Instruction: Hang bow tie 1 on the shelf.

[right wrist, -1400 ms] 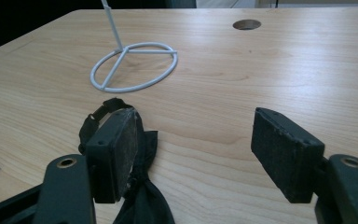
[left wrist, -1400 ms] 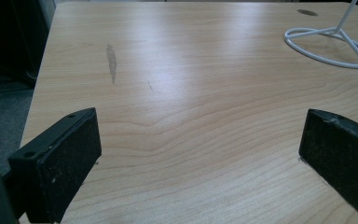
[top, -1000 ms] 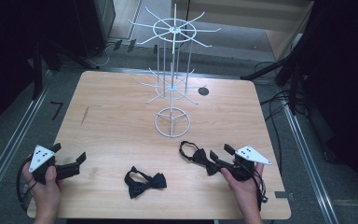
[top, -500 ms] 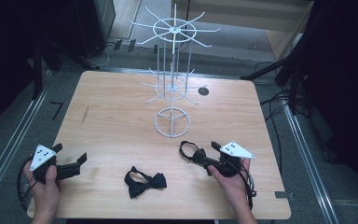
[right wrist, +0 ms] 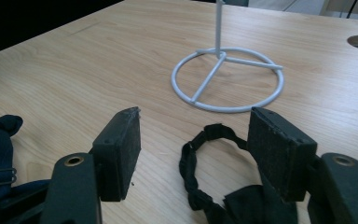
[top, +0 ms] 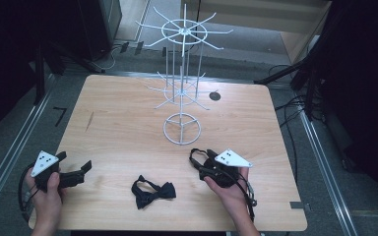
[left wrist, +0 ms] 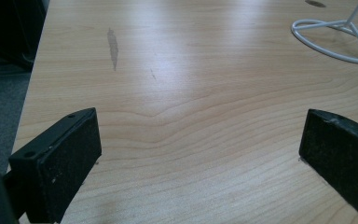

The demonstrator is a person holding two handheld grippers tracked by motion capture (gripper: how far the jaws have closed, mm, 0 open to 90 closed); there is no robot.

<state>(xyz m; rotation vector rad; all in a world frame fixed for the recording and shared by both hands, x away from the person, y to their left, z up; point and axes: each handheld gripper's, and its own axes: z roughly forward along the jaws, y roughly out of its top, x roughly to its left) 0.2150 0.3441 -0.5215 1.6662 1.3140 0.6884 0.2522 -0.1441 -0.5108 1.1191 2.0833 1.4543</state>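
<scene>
While the right hand has slid leftward along the near edge of the surface since a second ago, the left has kept its place.

Right jaws: right gripper [right wrist: 193, 154] spread, pads off the cloth; they eased in only slightly, nothing pinched.
Between right jaws: the strap loop of the right bow tie [right wrist: 214, 177] lies on the wood inside the gap, its knot bunched low beside the right-hand pad.
Meaning: judged an approach to a pick; the tie is lined up but not yet taken.
Left jaws: left gripper [left wrist: 200, 154] spread wide over bare wood, holding nothing.
Second bow tie [top: 152, 192]: flat on the surface [top: 123, 128] between the two hands, apart from both.
Wire stand [top: 182, 129]: upright beyond the right gripper, hooks bare.
</scene>
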